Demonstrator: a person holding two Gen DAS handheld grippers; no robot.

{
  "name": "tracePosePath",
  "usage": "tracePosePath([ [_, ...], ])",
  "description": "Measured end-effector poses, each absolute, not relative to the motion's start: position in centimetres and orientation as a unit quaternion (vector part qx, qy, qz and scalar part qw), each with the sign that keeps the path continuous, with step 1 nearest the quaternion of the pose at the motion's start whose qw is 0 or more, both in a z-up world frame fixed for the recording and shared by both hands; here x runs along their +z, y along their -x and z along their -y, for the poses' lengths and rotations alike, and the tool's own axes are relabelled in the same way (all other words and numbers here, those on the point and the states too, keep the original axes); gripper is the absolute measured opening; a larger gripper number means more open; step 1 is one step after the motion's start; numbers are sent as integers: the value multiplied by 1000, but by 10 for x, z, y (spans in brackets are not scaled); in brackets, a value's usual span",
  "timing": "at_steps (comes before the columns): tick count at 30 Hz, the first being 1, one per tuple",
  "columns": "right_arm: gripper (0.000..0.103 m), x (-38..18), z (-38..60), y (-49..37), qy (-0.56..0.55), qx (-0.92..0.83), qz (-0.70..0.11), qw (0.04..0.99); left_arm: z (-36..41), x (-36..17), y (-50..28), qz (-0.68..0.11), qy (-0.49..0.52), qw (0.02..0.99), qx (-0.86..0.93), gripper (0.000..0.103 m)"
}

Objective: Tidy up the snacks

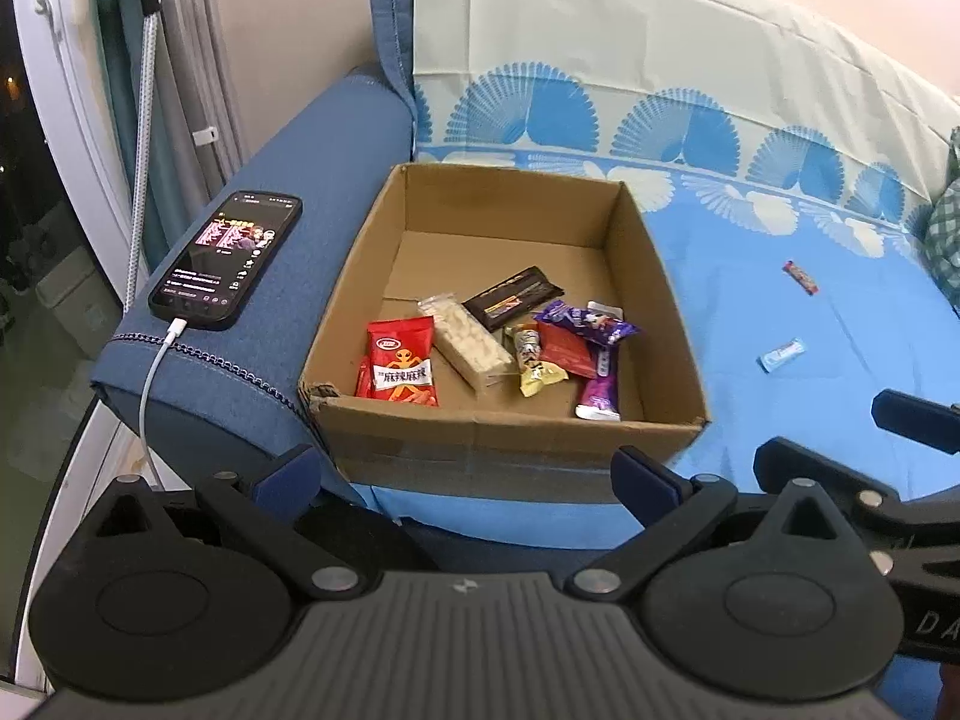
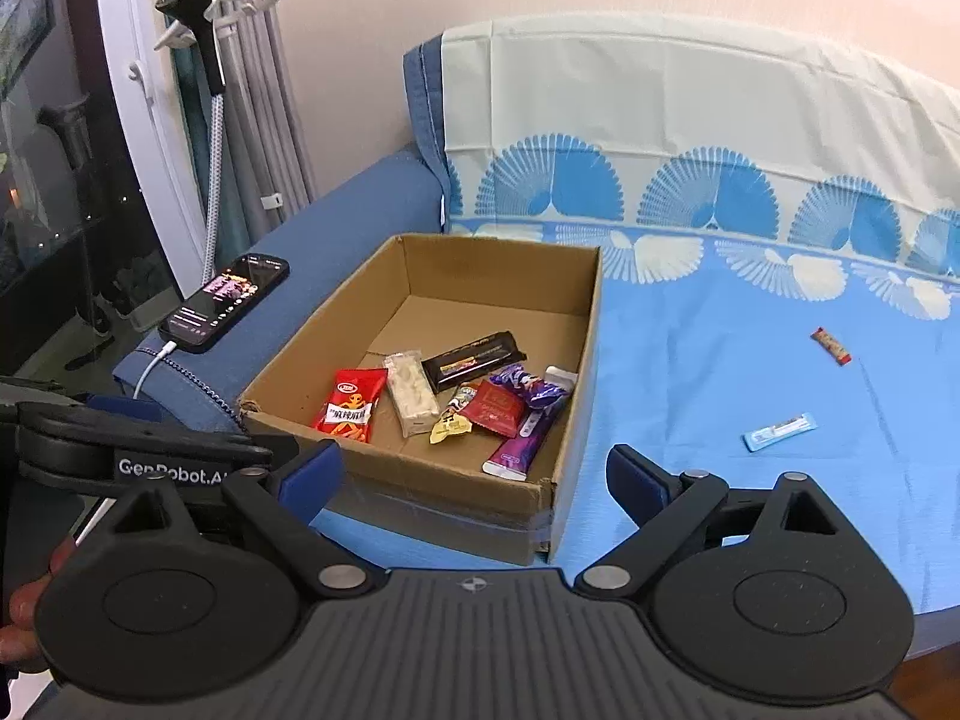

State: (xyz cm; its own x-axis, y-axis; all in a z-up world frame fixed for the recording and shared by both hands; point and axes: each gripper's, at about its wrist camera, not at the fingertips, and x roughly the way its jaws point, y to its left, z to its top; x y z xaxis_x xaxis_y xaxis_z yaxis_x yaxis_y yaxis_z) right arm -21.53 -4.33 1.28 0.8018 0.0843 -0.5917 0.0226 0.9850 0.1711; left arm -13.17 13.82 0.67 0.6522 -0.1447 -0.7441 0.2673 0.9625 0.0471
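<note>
Black tool (image 2: pixel 474 480) with blue pads (image 2: pixel 312 474), silver pivot screws, white "GenRobot.AI" lettering

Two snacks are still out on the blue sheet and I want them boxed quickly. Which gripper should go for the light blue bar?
Probably the right gripper: its jaws are open and empty, and the light blue bar lies to its right, away from the left gripper.

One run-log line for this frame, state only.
left tool: open, empty | right tool: open, empty | cardboard box: holds snacks | red bar, blue bar: on sheet outside box
</note>
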Motion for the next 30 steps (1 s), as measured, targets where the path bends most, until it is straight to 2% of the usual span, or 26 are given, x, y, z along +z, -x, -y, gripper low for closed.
tracePosePath([
  [11,95,22,47,246,-87,10,-287,954,-133,16,161,-378,-93,913,-120,103],
  [30,95,24,47,256,-86,8,-274,958,-128,17,162,-379,-105,911,-122,103],
])
